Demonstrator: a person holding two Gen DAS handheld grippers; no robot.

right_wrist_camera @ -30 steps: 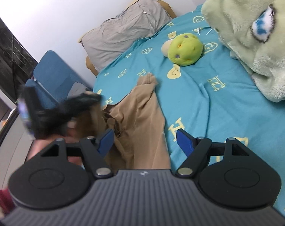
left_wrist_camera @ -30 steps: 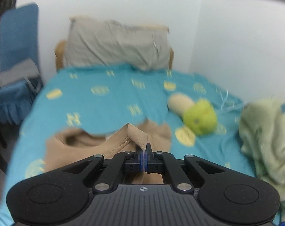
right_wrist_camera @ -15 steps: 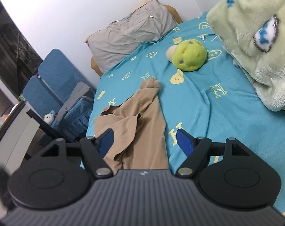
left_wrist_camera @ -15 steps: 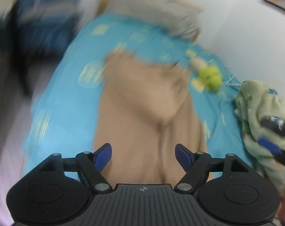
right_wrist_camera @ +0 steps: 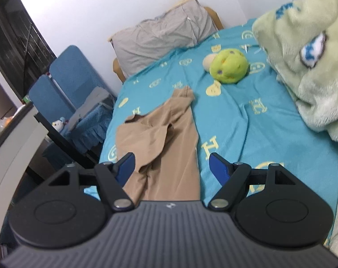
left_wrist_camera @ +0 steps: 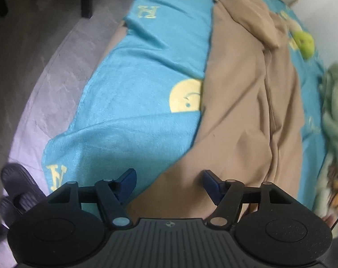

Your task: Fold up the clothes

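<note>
A tan garment [left_wrist_camera: 247, 102] lies stretched lengthwise on the teal bedspread [left_wrist_camera: 133, 93], its far end folded back on itself. It also shows in the right wrist view [right_wrist_camera: 169, 138]. My left gripper [left_wrist_camera: 169, 183] is open and empty, hovering over the garment's near end close to the bed's left edge. My right gripper [right_wrist_camera: 171, 167] is open and empty, above the garment's near part. Neither gripper touches the cloth.
A green plush ball [right_wrist_camera: 228, 68] and a grey pillow [right_wrist_camera: 162, 35] lie at the bed's far end. A pale green fleece blanket [right_wrist_camera: 302, 51] is heaped on the right. Blue chairs [right_wrist_camera: 66, 82] stand left of the bed. Dark slippers [left_wrist_camera: 17, 187] lie on the floor.
My left gripper let go of the garment's edge, opened, and swung back and down to the near end. The garment now lies laid out. My right gripper stayed open and drew back slightly.
</note>
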